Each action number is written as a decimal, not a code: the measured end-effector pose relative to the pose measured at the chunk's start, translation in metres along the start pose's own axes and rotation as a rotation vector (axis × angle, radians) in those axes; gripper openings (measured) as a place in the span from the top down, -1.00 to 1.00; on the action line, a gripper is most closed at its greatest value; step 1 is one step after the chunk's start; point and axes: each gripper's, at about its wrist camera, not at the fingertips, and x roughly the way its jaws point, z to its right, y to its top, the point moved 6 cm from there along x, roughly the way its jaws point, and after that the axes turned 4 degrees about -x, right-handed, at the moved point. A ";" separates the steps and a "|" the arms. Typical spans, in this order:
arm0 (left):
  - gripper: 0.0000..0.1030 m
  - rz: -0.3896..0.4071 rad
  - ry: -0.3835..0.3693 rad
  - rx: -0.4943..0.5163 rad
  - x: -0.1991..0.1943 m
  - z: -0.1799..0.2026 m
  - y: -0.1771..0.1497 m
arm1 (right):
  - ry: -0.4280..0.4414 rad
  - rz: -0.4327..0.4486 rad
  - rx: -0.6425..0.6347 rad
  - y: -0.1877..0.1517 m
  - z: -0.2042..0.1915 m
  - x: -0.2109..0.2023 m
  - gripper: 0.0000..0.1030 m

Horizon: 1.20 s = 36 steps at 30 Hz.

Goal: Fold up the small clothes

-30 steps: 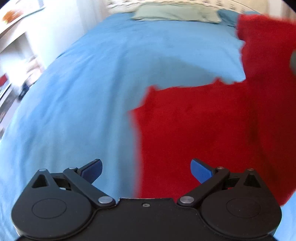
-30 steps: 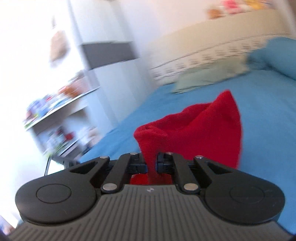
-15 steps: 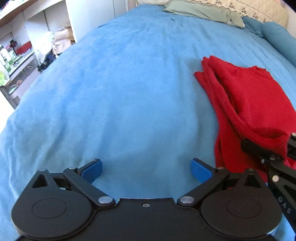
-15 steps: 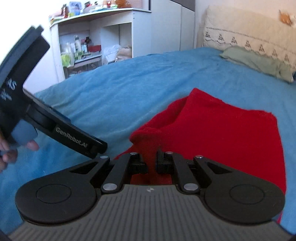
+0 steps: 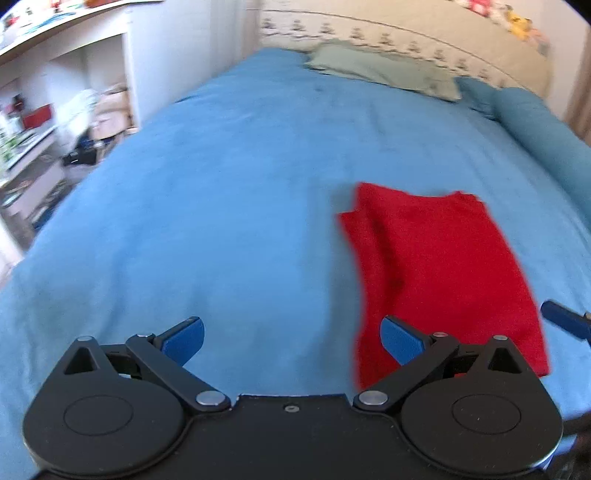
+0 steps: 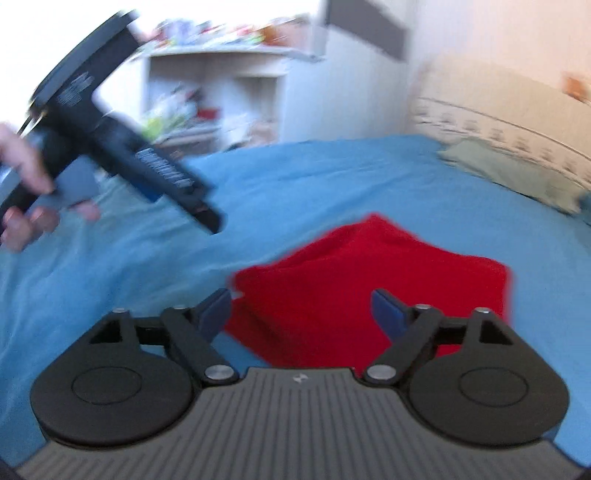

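A red garment [image 5: 436, 266] lies folded flat on the blue bedspread [image 5: 221, 206], right of centre in the left wrist view. My left gripper [image 5: 291, 341] is open and empty, above the bed just left of the garment's near edge. The garment also shows in the right wrist view [image 6: 365, 295], straight ahead. My right gripper [image 6: 301, 312] is open and empty, just short of the garment's near edge. One blue fingertip of the right gripper [image 5: 565, 319] shows at the right edge of the left wrist view. The left gripper's body [image 6: 122, 147] is held by a hand at the upper left.
A green pillow [image 5: 384, 68] and a blue bolster [image 5: 532, 122] lie at the head of the bed by a cream headboard [image 5: 424, 33]. White shelves with clutter [image 5: 44, 110] stand to the left of the bed.
My right gripper has opened and let go of the red garment, which now lies flat and folded. Both grippers have drawn back from it. The left gripper stayed open.
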 end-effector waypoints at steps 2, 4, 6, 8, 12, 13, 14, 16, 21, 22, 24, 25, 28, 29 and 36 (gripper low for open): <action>-1.00 -0.005 -0.002 0.038 0.010 0.018 -0.001 | -0.075 0.011 0.106 -0.004 0.032 -0.011 -1.00; -1.00 -0.024 0.010 0.065 0.022 0.028 -0.007 | -0.139 -0.012 0.228 -0.015 0.064 -0.015 -1.00; -1.00 -0.051 0.028 0.080 0.034 0.032 -0.017 | -0.154 -0.059 0.339 -0.029 0.089 -0.012 -1.00; -1.00 -0.076 0.054 0.089 0.041 0.027 -0.026 | -0.152 -0.102 0.434 -0.045 0.109 -0.008 -1.00; -1.00 -0.091 0.052 0.104 0.043 0.014 -0.046 | -0.141 -0.162 0.539 -0.077 0.136 -0.004 -1.00; -1.00 -0.092 0.043 0.103 0.043 0.011 -0.048 | -0.147 -0.172 0.545 -0.085 0.141 -0.005 -1.00; -1.00 -0.092 0.037 0.104 0.042 0.008 -0.051 | -0.153 -0.182 0.544 -0.093 0.147 -0.007 -1.00; -1.00 -0.088 0.030 0.118 0.044 0.005 -0.051 | -0.147 -0.188 0.519 -0.106 0.152 -0.010 -1.00; -1.00 -0.065 0.040 0.172 0.045 0.008 -0.056 | -0.145 -0.205 0.392 -0.121 0.148 -0.016 -1.00; -1.00 -0.065 0.043 0.175 0.046 0.009 -0.057 | -0.150 -0.209 0.379 -0.122 0.147 -0.015 -1.00; -1.00 -0.075 0.048 0.168 0.044 0.010 -0.056 | -0.158 -0.215 0.363 -0.122 0.144 -0.015 -1.00; -1.00 -0.086 0.050 0.152 0.042 0.010 -0.053 | -0.159 -0.217 0.365 -0.120 0.145 -0.013 -1.00; -1.00 -0.041 0.000 0.134 0.022 0.017 -0.035 | -0.133 -0.210 0.390 -0.105 0.149 -0.016 -1.00; -1.00 -0.017 -0.024 0.142 0.016 0.021 -0.024 | -0.120 -0.192 0.401 -0.098 0.152 -0.019 -1.00; -0.98 -0.173 -0.222 0.113 0.064 0.036 0.032 | 0.045 -0.209 0.585 -0.050 0.190 -0.007 -1.00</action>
